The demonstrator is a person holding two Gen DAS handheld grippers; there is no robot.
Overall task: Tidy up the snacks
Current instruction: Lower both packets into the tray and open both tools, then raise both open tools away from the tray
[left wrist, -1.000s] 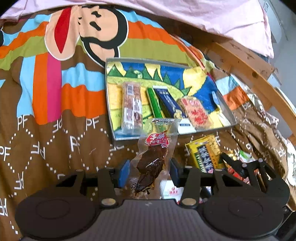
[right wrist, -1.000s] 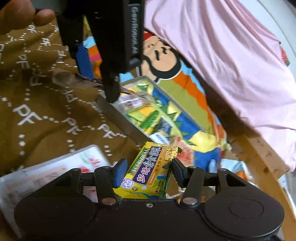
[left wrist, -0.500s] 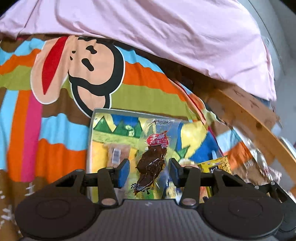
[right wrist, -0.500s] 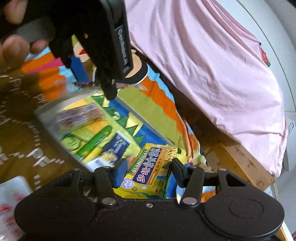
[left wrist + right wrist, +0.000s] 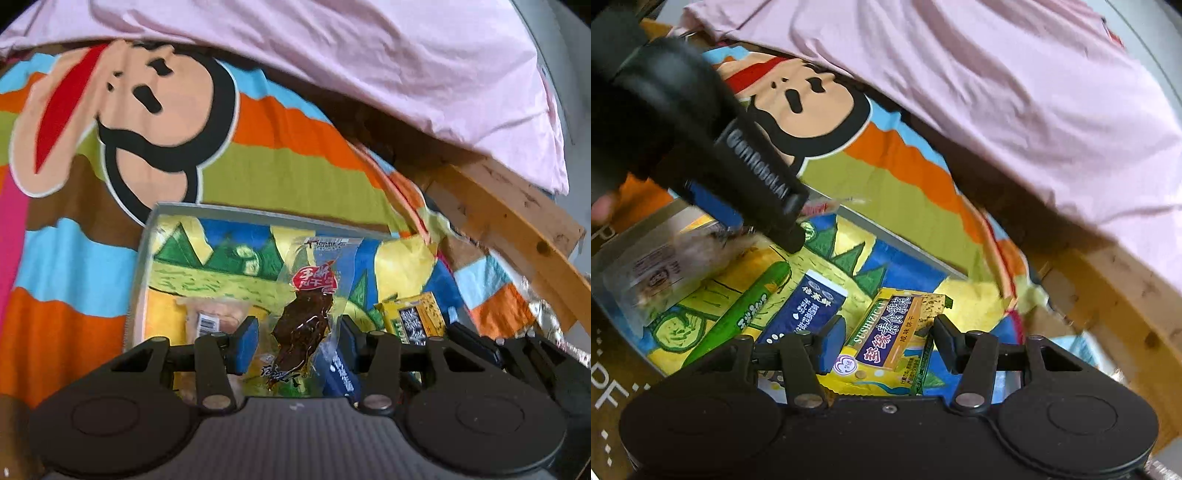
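We see the left tongs (image 5: 297, 341) closed on a clear plastic pouch of dark brown dried meat with a red label (image 5: 308, 317); the pouch stands upright between the blue pads, its top rising well above them. Directly beyond and below it lies a shallow rectangular metal tray with a painted landscape of green hills, blue sky and yellow fields (image 5: 207, 216).

The right tongs (image 5: 886, 339) hold a yellow snack packet with a purple label band (image 5: 890, 339) by its lower part, the packet tilting up to the right over the near right portion of the same tray (image 5: 908, 243). In the right wrist view the left tongs (image 5: 757, 192) enter from the upper left, above the tray's far left corner.

Inside the tray we find a clear-wrapped pale bar with a barcode (image 5: 212, 321) at the left, a long green stick packet (image 5: 746, 306) and, just beside it, a dark blue rectangular packet with white lettering (image 5: 805, 306).

The tray rests on a bed covered by a striped multicoloured quilt printed with a cartoon monkey face (image 5: 280, 162). A pink sheet (image 5: 369, 55) lies bunched across the far side, and a pale wooden bed frame rail (image 5: 517, 236) runs along the right.
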